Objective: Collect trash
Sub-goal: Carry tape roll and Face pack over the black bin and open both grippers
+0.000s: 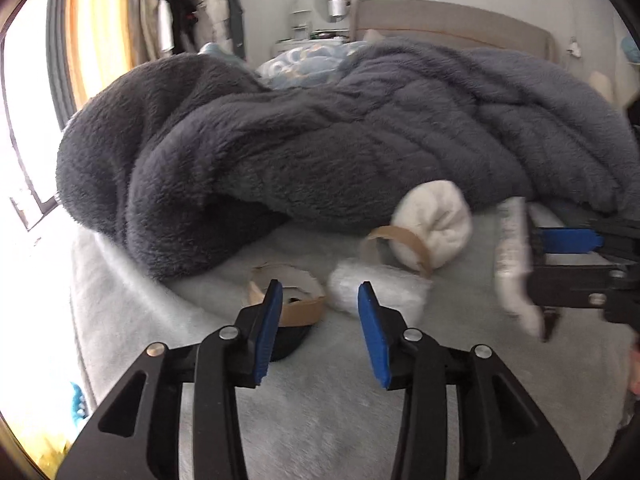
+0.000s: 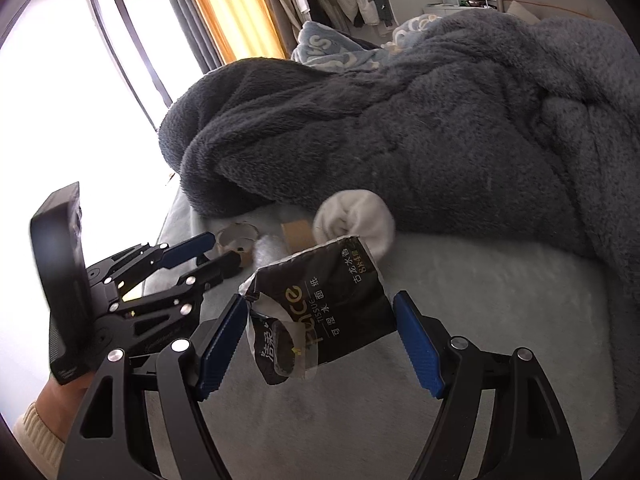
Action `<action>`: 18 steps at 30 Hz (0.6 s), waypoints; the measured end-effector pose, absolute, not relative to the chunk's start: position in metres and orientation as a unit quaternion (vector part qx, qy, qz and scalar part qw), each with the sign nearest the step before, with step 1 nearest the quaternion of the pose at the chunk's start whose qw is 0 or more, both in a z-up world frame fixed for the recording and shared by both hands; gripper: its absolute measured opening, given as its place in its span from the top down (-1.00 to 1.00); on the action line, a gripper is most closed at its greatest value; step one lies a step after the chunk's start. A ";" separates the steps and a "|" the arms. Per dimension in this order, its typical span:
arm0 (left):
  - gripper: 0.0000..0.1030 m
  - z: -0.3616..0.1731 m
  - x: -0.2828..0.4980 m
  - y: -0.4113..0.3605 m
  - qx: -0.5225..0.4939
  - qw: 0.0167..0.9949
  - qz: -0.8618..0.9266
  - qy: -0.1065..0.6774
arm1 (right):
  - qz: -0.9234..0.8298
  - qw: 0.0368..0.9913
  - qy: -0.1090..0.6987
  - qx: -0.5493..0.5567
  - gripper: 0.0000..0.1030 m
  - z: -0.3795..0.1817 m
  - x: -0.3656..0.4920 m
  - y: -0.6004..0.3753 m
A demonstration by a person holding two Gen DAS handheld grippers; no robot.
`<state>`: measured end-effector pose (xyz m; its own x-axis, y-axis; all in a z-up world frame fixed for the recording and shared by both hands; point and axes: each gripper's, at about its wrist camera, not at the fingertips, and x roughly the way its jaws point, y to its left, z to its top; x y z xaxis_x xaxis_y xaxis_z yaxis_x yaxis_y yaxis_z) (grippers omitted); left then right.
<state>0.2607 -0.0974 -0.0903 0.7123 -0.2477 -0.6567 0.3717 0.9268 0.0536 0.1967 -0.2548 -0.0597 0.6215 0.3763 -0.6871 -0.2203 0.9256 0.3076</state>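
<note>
your right gripper (image 2: 320,344) has its blue fingers (image 2: 418,340) spread wide around a crumpled black tissue wrapper with white print (image 2: 320,312); the left pad touches the wrapper's edge, the right pad sits at its far side, but i cannot tell whether it is firmly pinched. judged: thin film, near weightless, slippery, folds under any squeeze, so hold it across a bunched part, not a loose flap. your left gripper (image 1: 318,332) hovers low over the pale grey bed sheet (image 1: 320,420), fingers about half open, nothing between them. just ahead of it lies the rest of the trash: a torn brown cardboard tape ring (image 1: 288,300) beside the left fingertip, a crumpled clear plastic wad (image 1: 376,292) beside the right fingertip, and a second brown cardboard loop (image 1: 404,244) further back, leaning on a rolled white sock (image 1: 432,224). the sock rests at the edge of the rumpled dark grey fleece blanket (image 1: 320,140) and looks like laundry, not trash. judged handling: the ring is light and fairly stiff, take it across its wall; the plastic wad is soft and springy, so close well down on its middle; the loop is floppy, pinch the strip itself and keep clear of the sock.
</note>
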 end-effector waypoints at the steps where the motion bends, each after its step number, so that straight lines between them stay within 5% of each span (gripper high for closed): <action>1: 0.05 -0.091 0.263 -0.095 0.086 0.923 -0.160 0.340 | 0.165 0.896 0.402 0.097 -0.47 -0.060 0.195 -0.258; 3: -0.16 -0.091 0.267 -0.092 0.080 0.926 -0.146 0.338 | 0.162 0.896 0.402 0.096 -0.47 -0.061 0.193 -0.263; 10: -0.17 -0.105 0.279 -0.088 0.077 0.918 -0.131 0.367 | 0.150 0.896 0.408 0.095 -0.48 -0.068 0.187 -0.281; 18: 0.07 -0.114 0.286 -0.088 0.069 0.913 -0.135 0.379 | 0.149 0.892 0.416 0.093 -0.48 -0.076 0.185 -0.288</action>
<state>0.2865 -0.0882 -0.1143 0.6756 -0.1942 -0.7113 0.2985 0.9541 0.0230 0.1854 -0.2877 -0.0759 0.6090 0.3430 -0.7152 -0.1880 0.9384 0.2900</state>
